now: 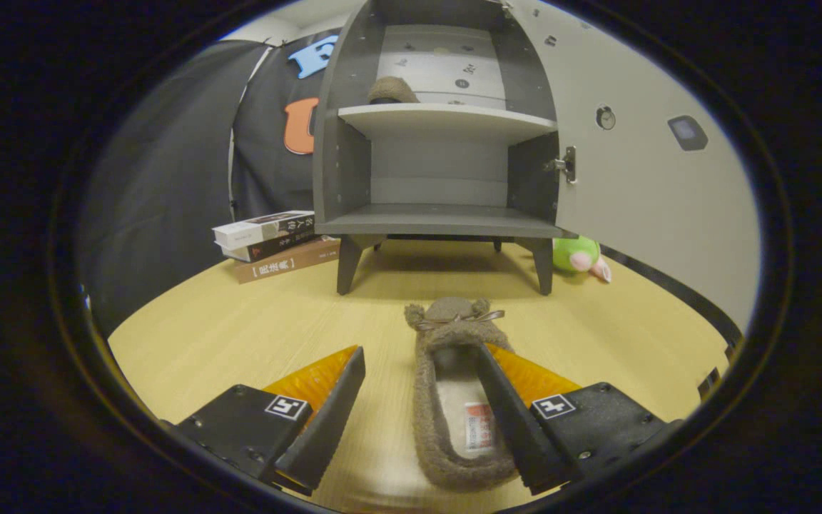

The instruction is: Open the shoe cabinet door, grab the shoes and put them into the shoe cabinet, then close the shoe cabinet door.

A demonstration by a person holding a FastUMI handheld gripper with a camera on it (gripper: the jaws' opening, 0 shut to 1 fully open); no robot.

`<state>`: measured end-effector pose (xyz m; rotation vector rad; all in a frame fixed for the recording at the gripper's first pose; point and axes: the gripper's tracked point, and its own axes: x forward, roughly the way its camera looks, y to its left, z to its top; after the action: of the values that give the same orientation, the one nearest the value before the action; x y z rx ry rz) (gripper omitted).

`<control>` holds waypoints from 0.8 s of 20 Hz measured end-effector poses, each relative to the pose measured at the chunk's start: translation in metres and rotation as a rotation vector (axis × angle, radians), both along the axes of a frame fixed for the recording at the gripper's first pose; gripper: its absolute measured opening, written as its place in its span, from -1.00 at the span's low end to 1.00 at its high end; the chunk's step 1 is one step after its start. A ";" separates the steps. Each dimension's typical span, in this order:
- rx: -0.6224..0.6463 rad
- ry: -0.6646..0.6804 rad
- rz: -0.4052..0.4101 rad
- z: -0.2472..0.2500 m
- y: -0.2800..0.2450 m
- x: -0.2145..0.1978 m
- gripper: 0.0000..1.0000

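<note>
A brown fuzzy slipper [454, 321] with a small bow lies on the wooden table [240, 328], toe pointing at the grey shoe cabinet [447, 218]. My gripper [422, 353] is open and straddles the slipper's left side wall. The right finger reaches into the slipper's opening, while the left finger stands outside it with a gap. The cabinet door [639, 185] is swung wide open to the right. A second brown slipper [392, 91] sits on the left of the upper shelf. The lower shelf is bare.
A stack of books [268, 235] lies on the table left of the cabinet's legs. A green plush toy [579, 255] sits by the cabinet's right leg, under the open door. Bare tabletop stretches between the slipper and the cabinet.
</note>
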<state>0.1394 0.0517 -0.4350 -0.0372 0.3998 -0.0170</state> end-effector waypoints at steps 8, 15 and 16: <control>0.002 0.088 -0.029 -0.019 0.006 -0.003 0.65; -0.023 0.150 -0.081 -0.027 -0.003 0.008 -0.45; -0.051 0.157 -0.115 -0.025 -0.015 0.005 -0.50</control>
<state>0.1441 0.0370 -0.4599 -0.0665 0.5585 -0.1386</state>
